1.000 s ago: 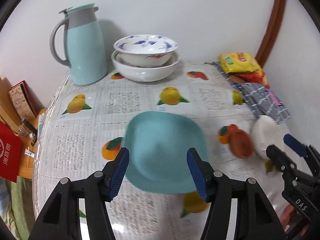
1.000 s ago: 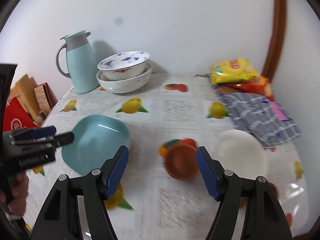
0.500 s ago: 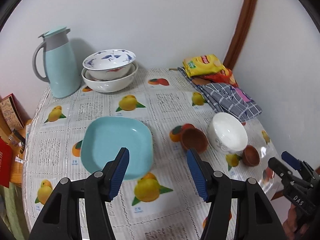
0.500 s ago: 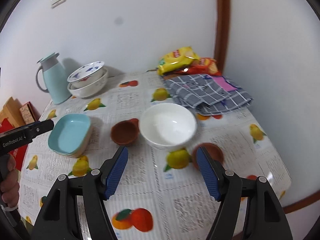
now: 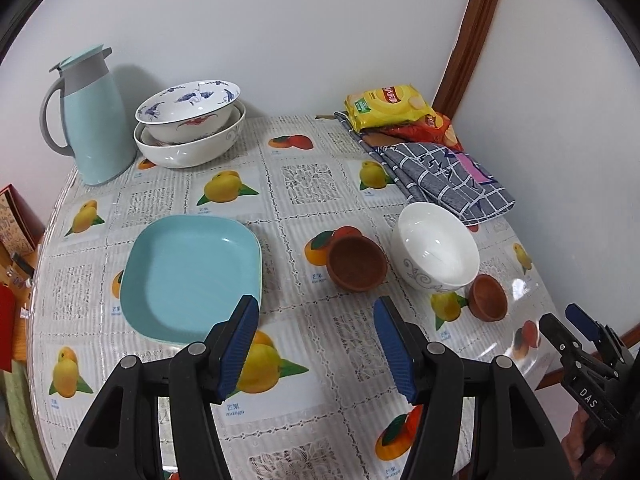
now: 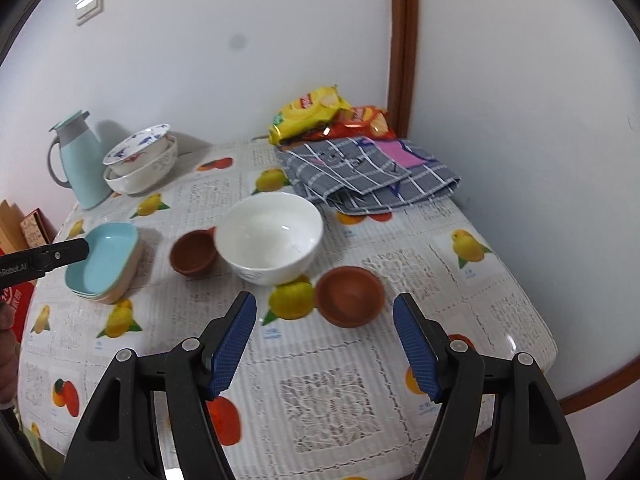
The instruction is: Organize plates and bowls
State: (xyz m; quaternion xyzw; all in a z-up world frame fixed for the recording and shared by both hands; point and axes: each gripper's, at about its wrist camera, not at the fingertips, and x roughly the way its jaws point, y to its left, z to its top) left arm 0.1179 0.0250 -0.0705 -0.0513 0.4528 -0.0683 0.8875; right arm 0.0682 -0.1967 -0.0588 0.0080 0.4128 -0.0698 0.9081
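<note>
A: Where do the dishes sit?
B: On the fruit-print surface (image 5: pixel 320 184). A blue square plate (image 5: pixel 192 276) lies toward the left; from the right wrist view it tops a small stack with a pinkish plate (image 6: pixel 124 276) under it. Just beside it to the right is a brown bowl (image 5: pixel 356 258), touching or nearly touching a white bowl (image 5: pixel 436 252), and a second, smaller-looking brown bowl (image 5: pixel 488 297) sits at the white bowl's near right side

A: And at the back?
B: A blue-patterned bowl (image 5: pixel 188 108) nested in a bigger white bowl (image 5: pixel 192 146), next to a pale blue thermos jug (image 5: pixel 96 120). Snack packets (image 5: pixel 388 106) and a folded checked cloth (image 5: pixel 444 174) fill the far right corner

A: The grippers?
B: The left gripper (image 5: pixel 316 348) hangs over the surface with its jaws spread, nothing between them, its left finger overlapping the plate's near edge in view. The right gripper (image 6: pixel 326 346) is spread too and empty, just short of the nearer brown bowl
</note>
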